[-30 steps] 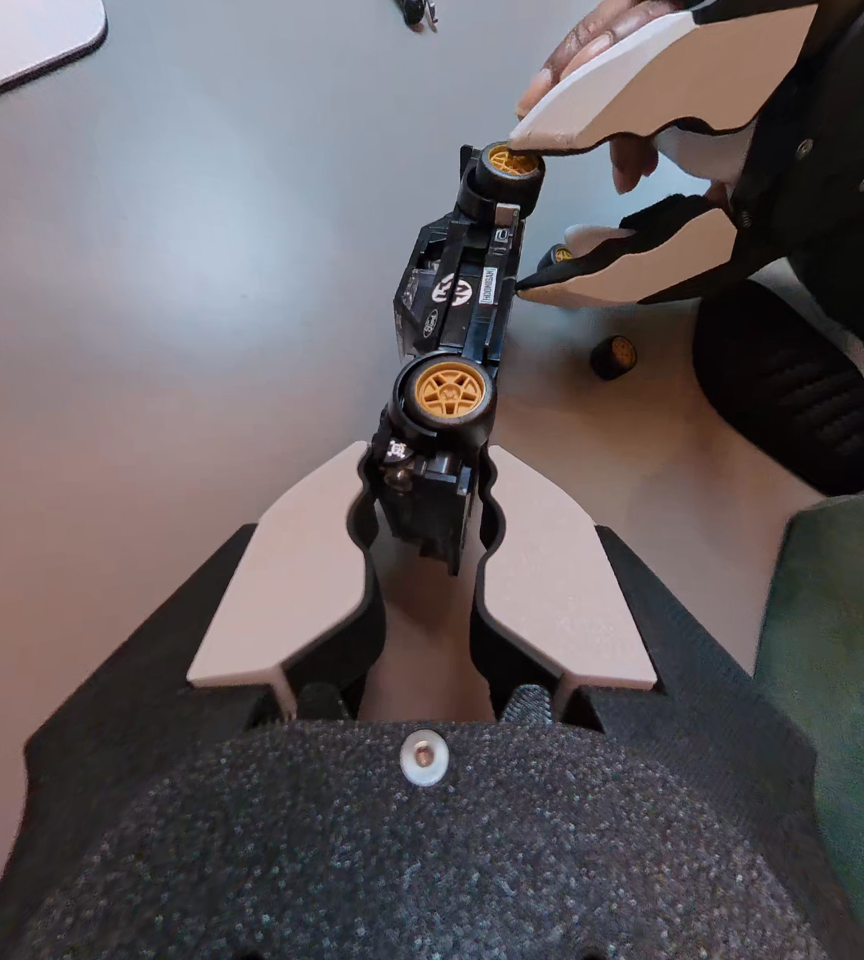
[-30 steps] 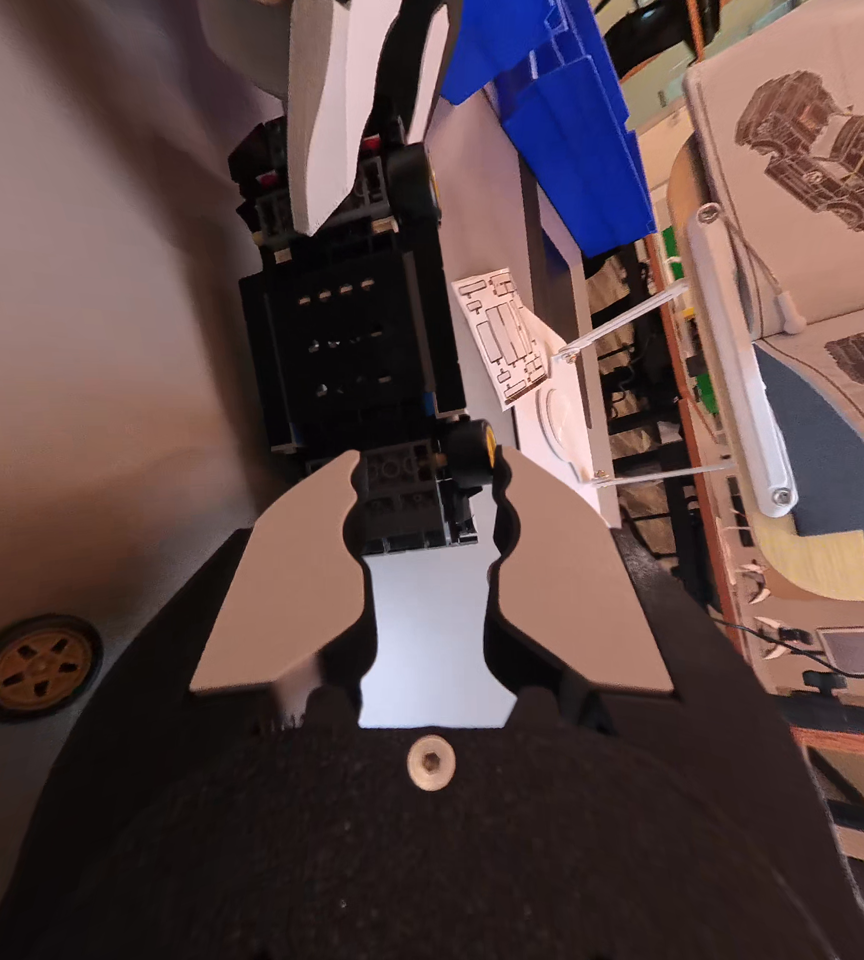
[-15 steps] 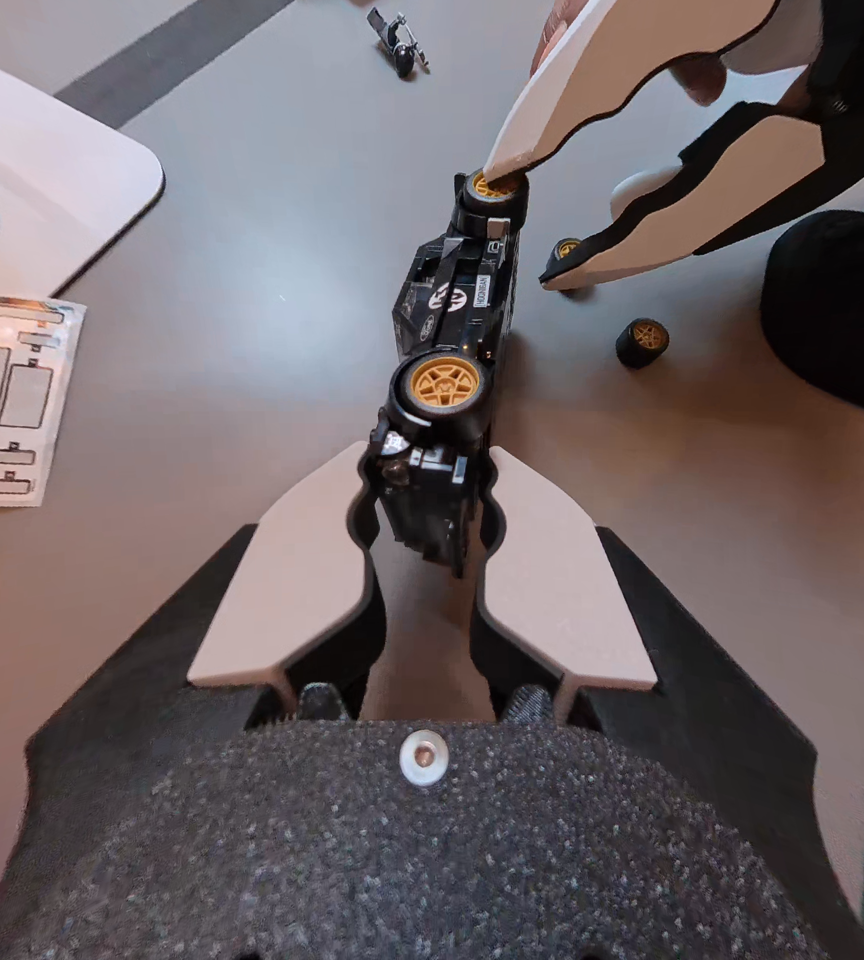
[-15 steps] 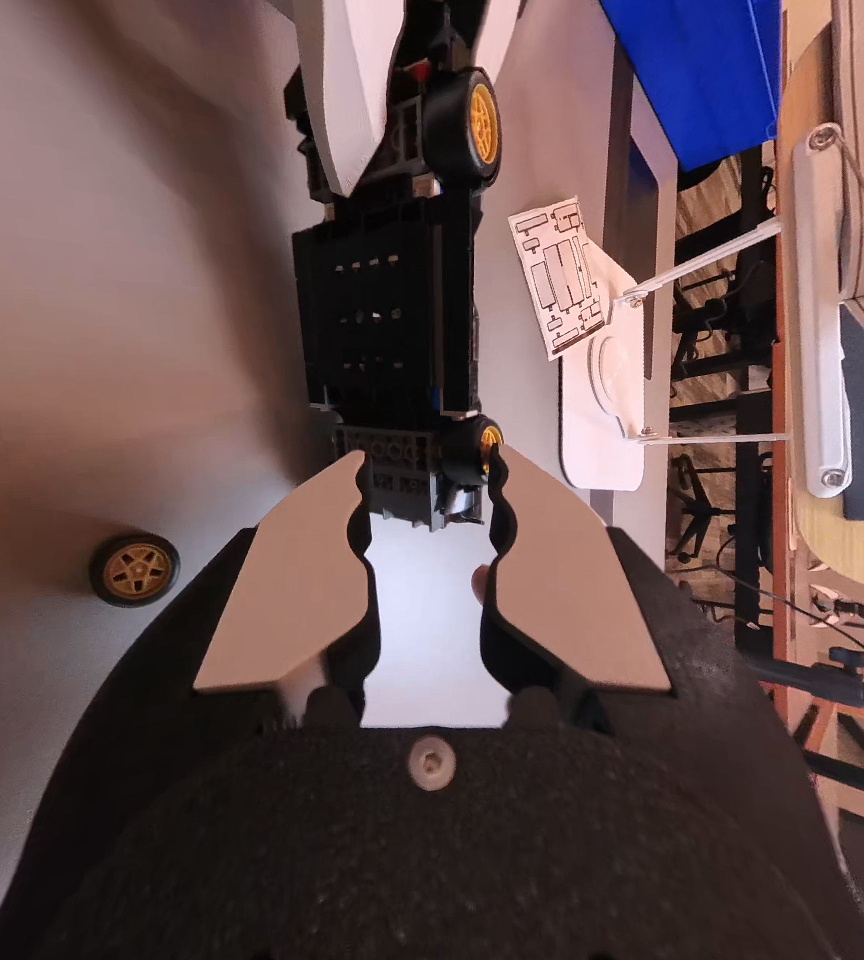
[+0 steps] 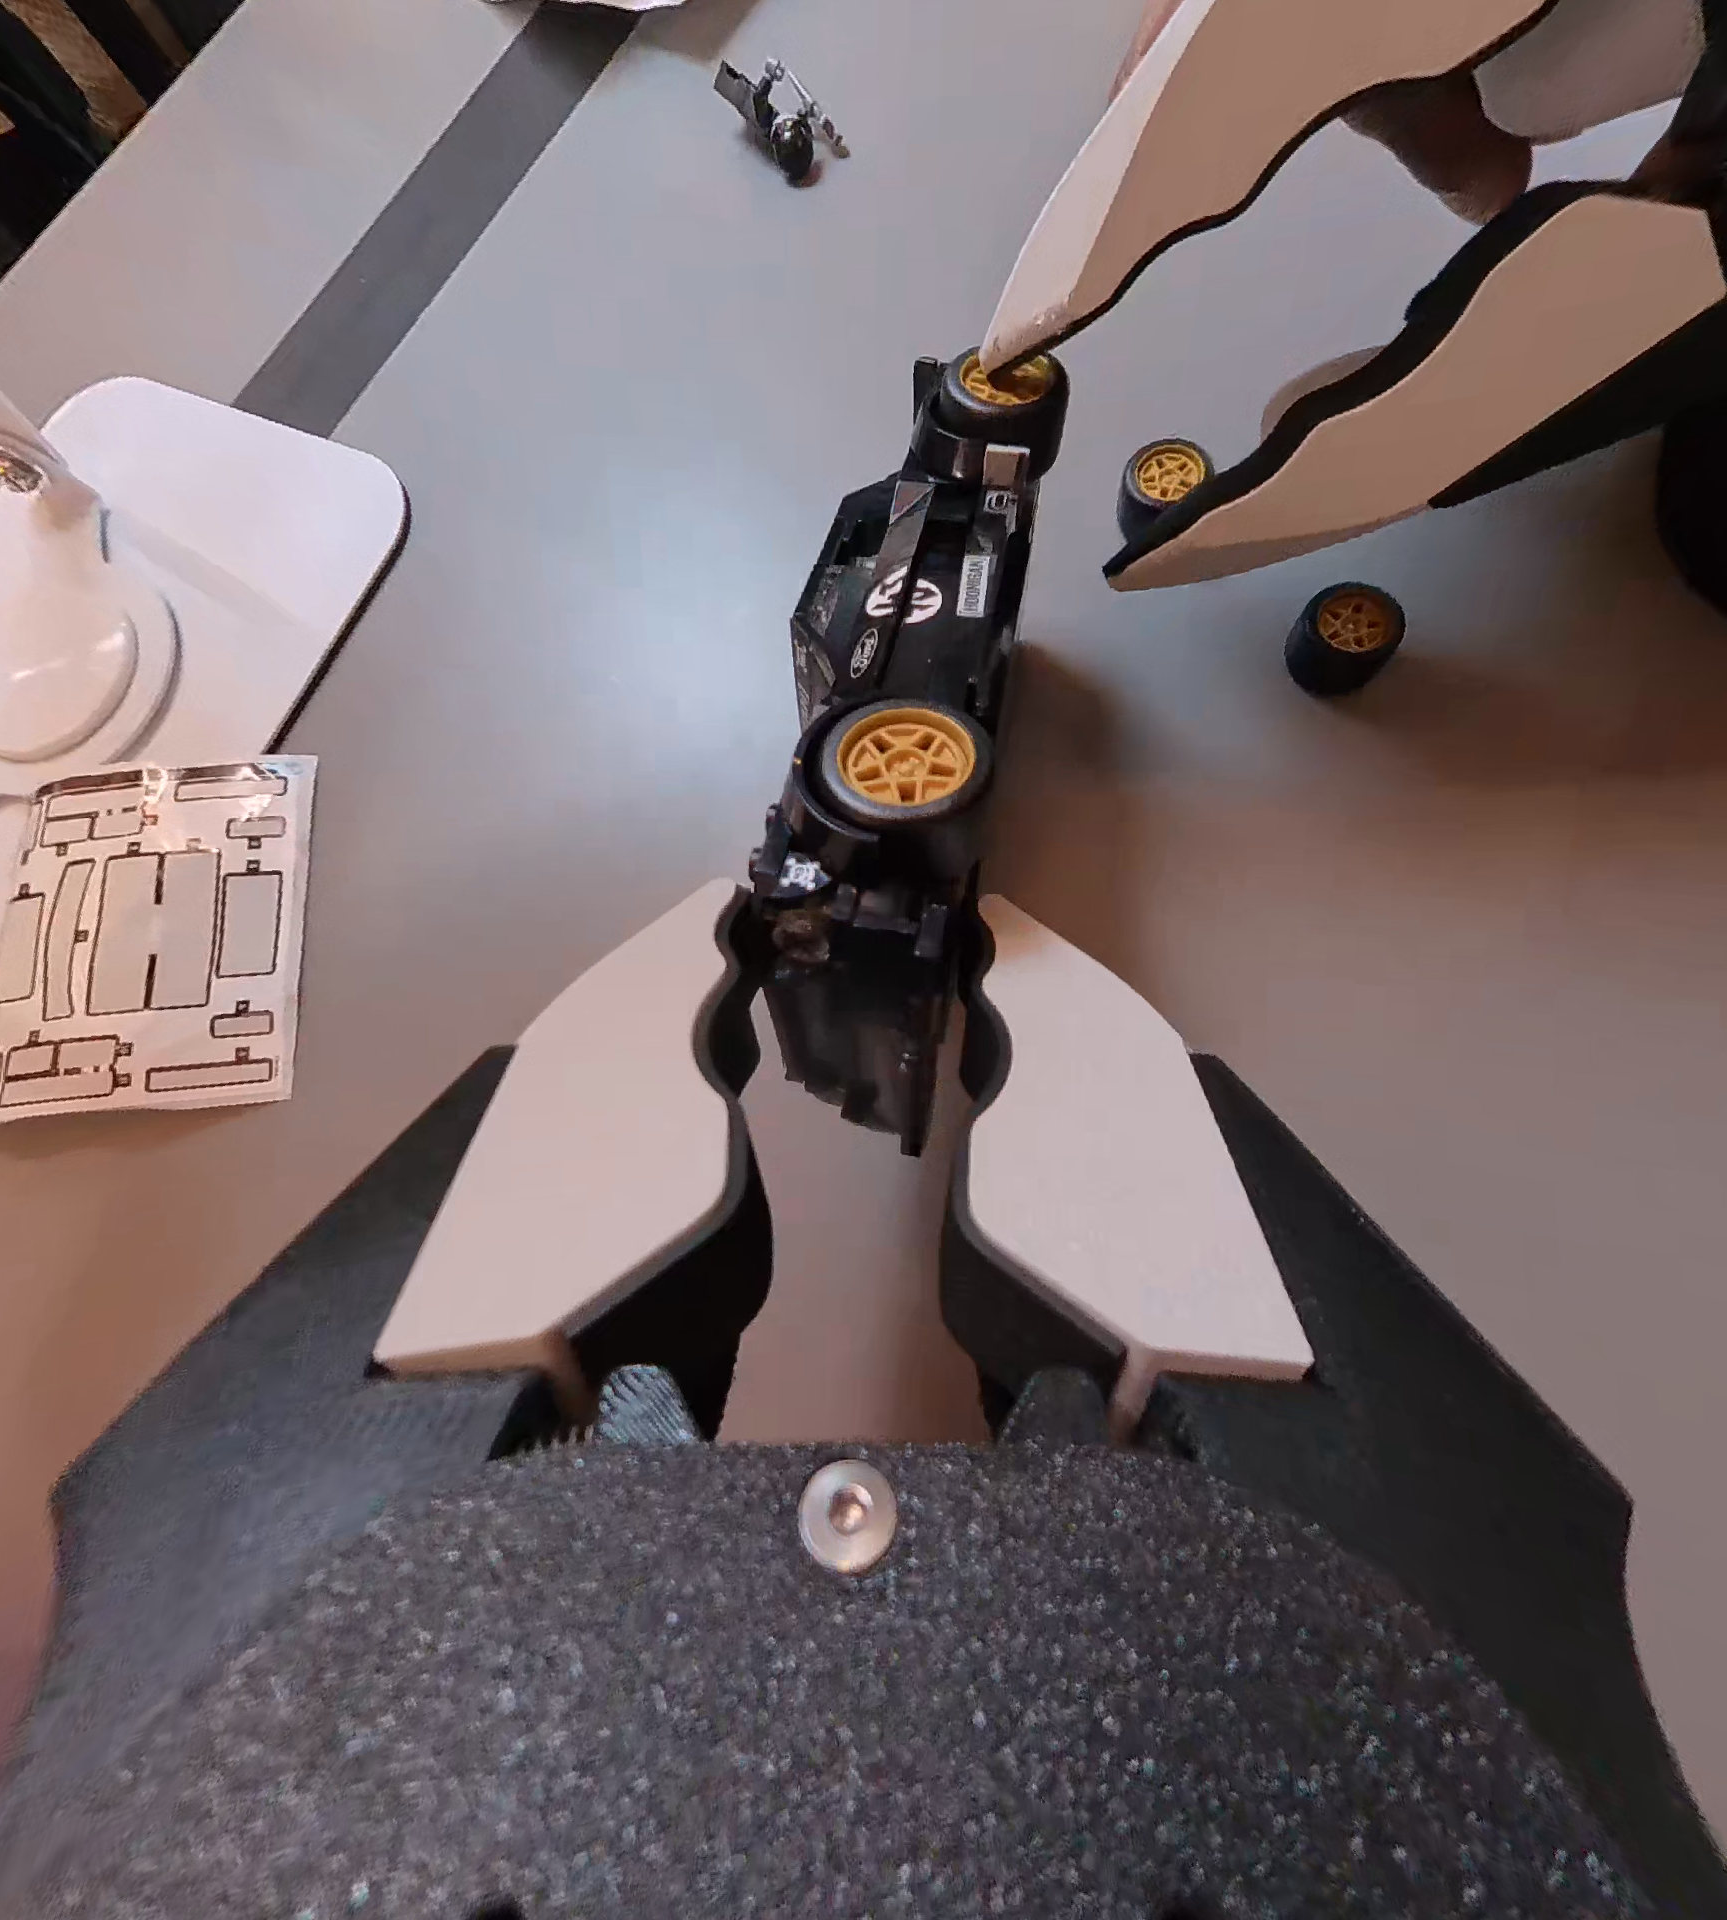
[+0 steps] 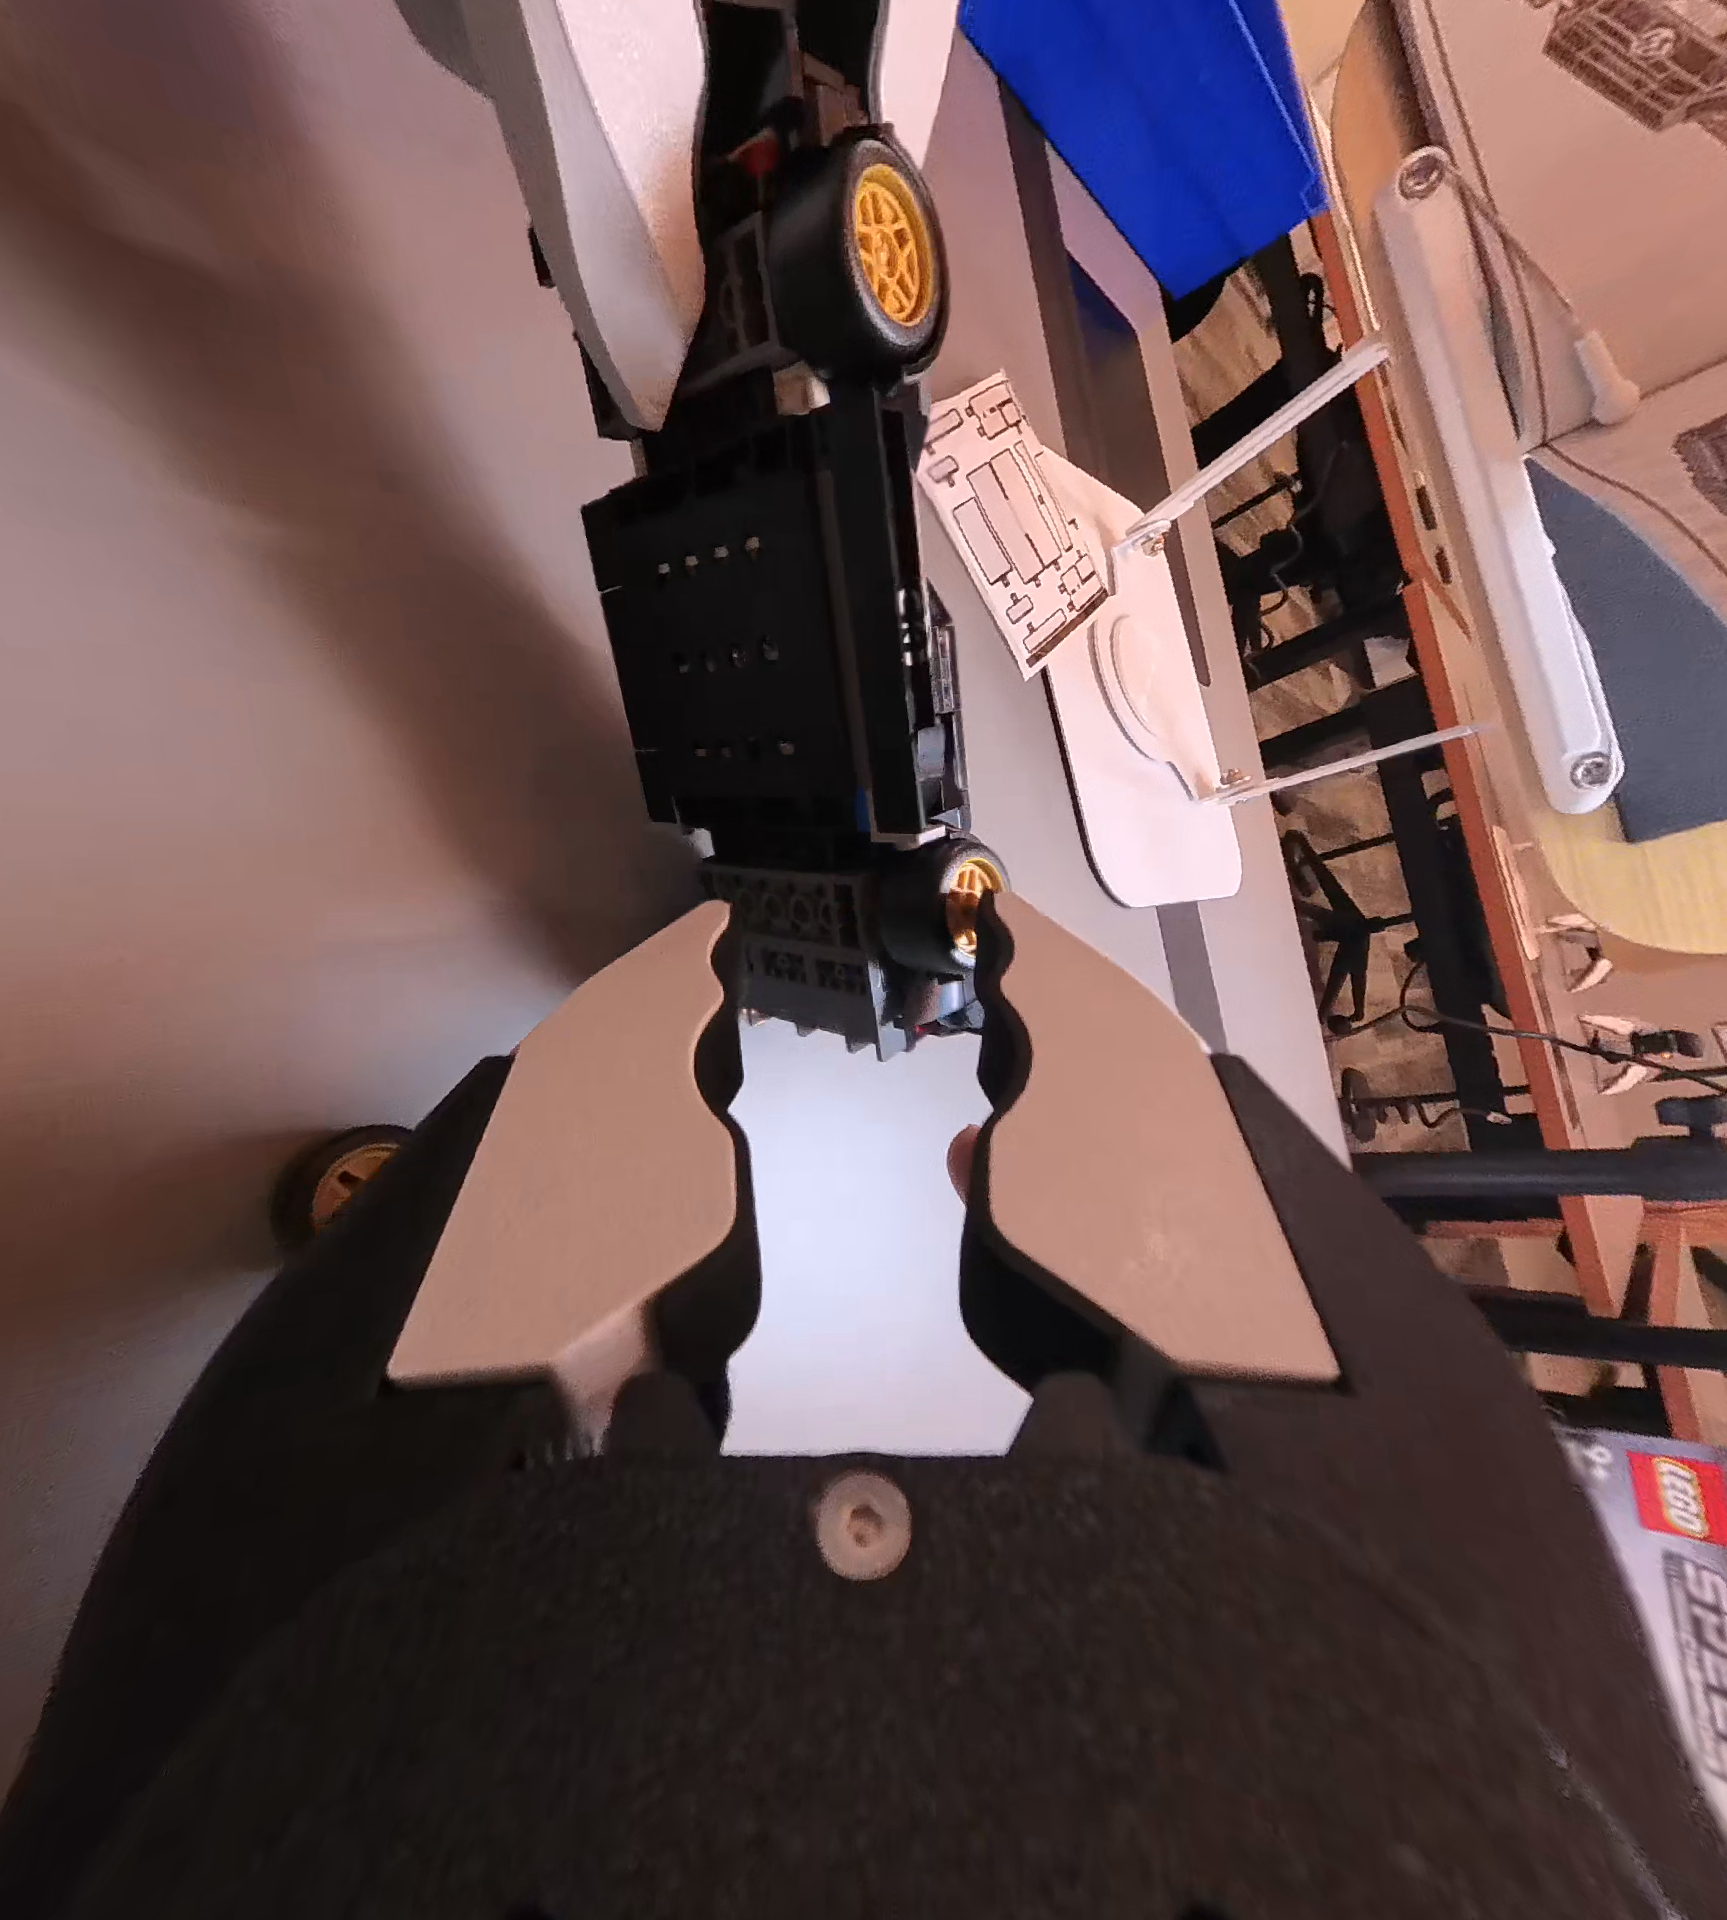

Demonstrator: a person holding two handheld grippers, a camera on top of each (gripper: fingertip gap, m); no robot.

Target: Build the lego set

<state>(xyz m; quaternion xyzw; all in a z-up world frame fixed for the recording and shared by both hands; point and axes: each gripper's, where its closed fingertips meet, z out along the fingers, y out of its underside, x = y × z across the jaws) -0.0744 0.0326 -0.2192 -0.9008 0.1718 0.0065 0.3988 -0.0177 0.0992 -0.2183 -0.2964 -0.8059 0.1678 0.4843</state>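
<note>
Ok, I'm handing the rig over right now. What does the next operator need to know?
Left hand-held gripper: shut on the tail of the black lego car, which is turned on its side.
Right hand-held gripper: open, one fingertip pressing the hub of the far wheel.
Done: both wheels on the upward side are on, the near wheel and the far one.
Left: two loose wheels lie on the table beside the right gripper, probably for the other side. The sticker sheet lies to the left.
</note>
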